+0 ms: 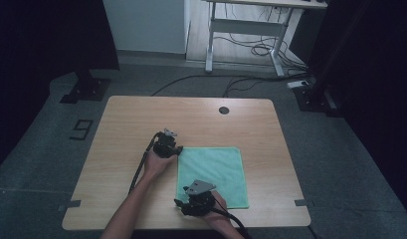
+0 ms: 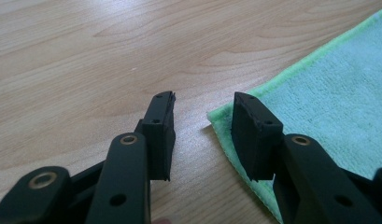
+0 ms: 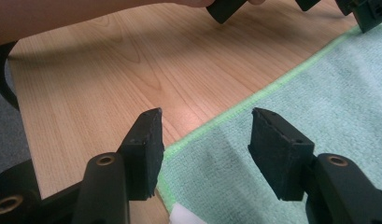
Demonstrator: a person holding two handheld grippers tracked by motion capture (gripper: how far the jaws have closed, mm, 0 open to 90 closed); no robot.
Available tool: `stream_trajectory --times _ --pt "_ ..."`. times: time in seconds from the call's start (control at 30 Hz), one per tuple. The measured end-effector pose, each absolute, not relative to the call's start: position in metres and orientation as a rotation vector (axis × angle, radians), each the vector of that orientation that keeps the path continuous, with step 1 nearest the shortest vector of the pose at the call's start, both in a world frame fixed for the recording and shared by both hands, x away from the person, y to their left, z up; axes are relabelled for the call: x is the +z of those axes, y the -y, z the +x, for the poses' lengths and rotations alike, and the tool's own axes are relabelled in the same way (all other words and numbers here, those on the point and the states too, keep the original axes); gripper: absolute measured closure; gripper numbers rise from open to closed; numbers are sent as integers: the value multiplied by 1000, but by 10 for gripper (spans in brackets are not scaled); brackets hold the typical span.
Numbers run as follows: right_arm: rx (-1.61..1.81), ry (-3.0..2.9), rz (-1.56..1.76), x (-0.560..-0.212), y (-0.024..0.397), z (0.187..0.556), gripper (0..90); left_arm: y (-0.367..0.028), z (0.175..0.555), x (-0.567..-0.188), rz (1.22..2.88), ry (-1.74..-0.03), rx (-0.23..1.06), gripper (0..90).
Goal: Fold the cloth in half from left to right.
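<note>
Cloth (image 1: 212, 176) lies flat and unfolded on the table (image 1: 141, 119), a left-edge corner between each tool's part-open jaws, left tool (image 2: 202, 135) and right tool (image 3: 202, 154) gripping nothing; judged stage: grasp pending, folding wholly outstanding.

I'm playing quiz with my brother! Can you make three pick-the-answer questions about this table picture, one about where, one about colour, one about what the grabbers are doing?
1. Where does the cloth lie?
A. on the floor
B. on the wooden table
C. over a chair

2. What colour is the cloth?
A. red
B. black
C. light green

3. How do the left gripper and right gripper stand?
A. both open, each astride a cloth corner
B. both lifting the cloth
C. both far from the cloth

Answers:
1 B, it lies flat on the tabletop.
2 C, mint green with a brighter hem.
3 A, gaps show between the jaws and the cloth lies flat.
</note>
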State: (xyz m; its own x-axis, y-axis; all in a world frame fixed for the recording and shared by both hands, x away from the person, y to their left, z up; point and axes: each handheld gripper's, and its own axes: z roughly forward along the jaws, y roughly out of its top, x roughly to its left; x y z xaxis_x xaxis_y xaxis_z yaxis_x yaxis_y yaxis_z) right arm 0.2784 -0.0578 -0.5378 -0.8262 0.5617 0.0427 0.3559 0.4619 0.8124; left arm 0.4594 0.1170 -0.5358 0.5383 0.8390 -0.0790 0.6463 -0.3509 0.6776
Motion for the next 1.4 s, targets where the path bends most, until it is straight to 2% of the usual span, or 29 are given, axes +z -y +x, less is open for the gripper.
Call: stream_trajectory --times 0.27,0.5,0.67,0.83,0.97,1.07,1.27,1.4 --pt "1304 -2464 822 -535 62 281 444 -112 459 -536 2106 -1175 371 580" --pt "1295 -2502 795 -539 56 276 456 -107 457 -539 2146 -1154 392 684" --pt "1278 -2550 774 -545 52 272 499 -106 456 -539 2154 -1138 386 748" --pt "1257 -2591 763 -550 49 270 545 -107 457 -538 2149 -1145 371 758" --pt "1233 -2581 749 -550 48 269 574 -109 457 -538 2135 -1162 346 670" --pt "1203 -2559 729 -550 47 266 603 -111 457 -537 2142 -1167 350 666" --pt "1172 -2541 750 -549 46 265 676 -110 455 -537 2155 -1158 353 738" --pt "1160 -2526 769 -549 47 266 762 -109 455 -537 2154 -1149 335 801"
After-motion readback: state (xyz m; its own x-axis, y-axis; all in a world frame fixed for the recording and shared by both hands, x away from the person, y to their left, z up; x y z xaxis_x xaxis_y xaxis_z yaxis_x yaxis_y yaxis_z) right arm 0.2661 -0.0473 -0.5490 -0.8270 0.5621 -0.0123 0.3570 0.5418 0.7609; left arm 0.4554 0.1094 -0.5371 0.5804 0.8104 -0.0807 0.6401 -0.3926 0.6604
